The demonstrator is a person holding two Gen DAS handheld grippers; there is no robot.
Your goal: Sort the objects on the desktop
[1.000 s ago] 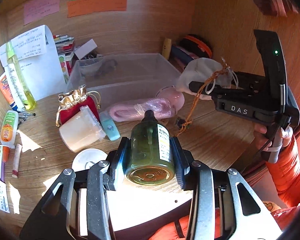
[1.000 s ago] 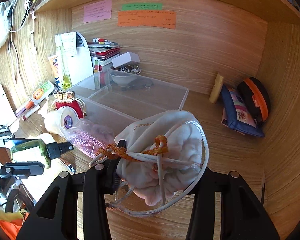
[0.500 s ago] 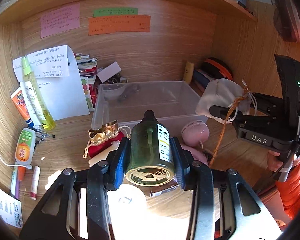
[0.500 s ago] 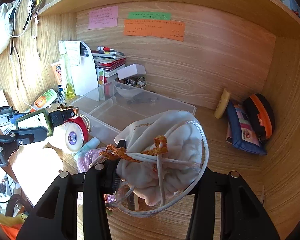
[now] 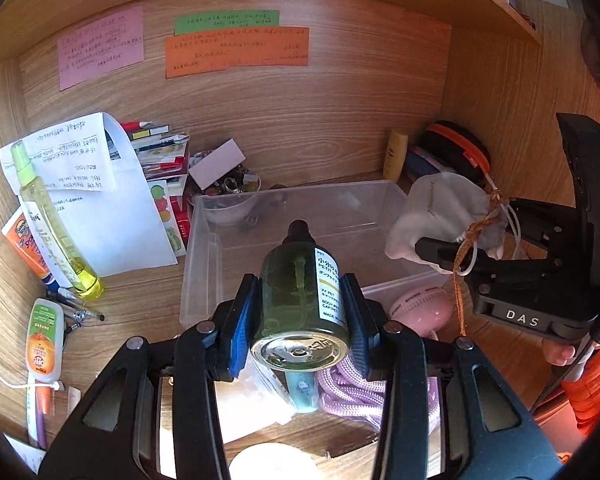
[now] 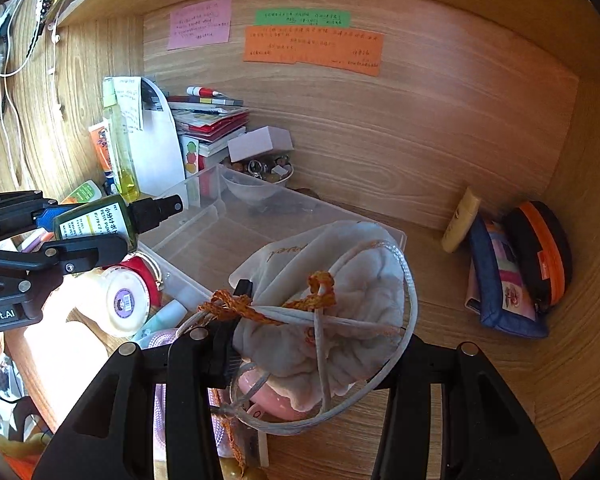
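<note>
My left gripper [image 5: 300, 300] is shut on a green pump bottle [image 5: 300, 280] with a black cap and white label, held in the air above the near edge of a clear plastic bin [image 5: 204, 240]. It also shows in the right wrist view [image 6: 96, 224]. My right gripper [image 6: 312, 320] is shut on a white drawstring pouch [image 6: 340, 280] with an orange cord, held above the bin's right side [image 6: 204, 252]. The pouch also shows in the left wrist view [image 5: 440, 216]. A pink rope [image 5: 352, 392], a pink round object [image 5: 420, 312] and a white tub [image 6: 120, 304] lie below.
Against the left wall stand a yellow spray bottle [image 5: 52, 220], an orange tube [image 5: 24, 244], a white paper [image 5: 96, 200] and stacked books [image 6: 208, 120]. A small bowl of trinkets [image 6: 260, 176] sits behind the bin. A blue pouch [image 6: 500, 280] and an orange-black case [image 6: 540, 248] lean at the right wall.
Both grippers have risen and moved forward toward the bin, carrying the bottle and the pouch. The items on the desk now sit lower in both views.
</note>
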